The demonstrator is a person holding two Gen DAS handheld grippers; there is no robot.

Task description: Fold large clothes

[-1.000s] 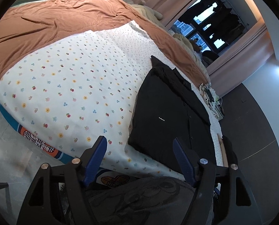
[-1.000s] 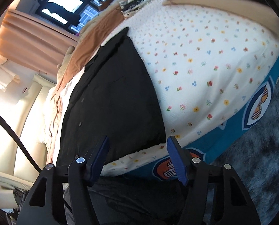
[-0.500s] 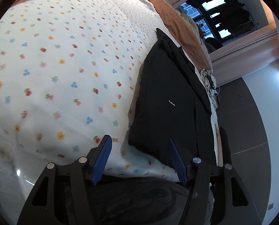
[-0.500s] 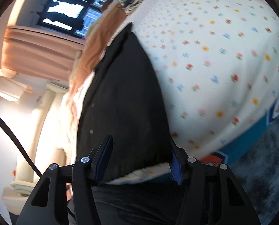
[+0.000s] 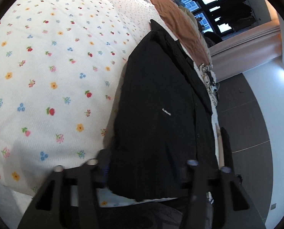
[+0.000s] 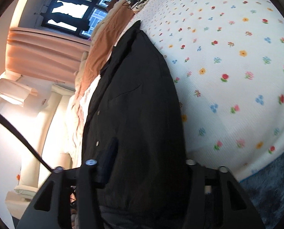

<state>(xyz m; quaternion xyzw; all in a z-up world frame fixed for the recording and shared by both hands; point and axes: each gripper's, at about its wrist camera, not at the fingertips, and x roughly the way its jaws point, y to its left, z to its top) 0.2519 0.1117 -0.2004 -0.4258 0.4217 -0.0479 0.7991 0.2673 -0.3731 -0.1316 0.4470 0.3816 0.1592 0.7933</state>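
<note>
Black shirt (image 5: 157,114) lies on floral-sheeted bed (image 5: 52,72)

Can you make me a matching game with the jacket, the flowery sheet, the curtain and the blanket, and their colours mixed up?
Things:
1. jacket
2. flowery sheet
3. curtain
4. blanket

Colours:
A. white with little coloured flowers
B. rusty brown
C. black
D. peachy pink

Pairs: 1-C, 2-A, 3-D, 4-B
</note>
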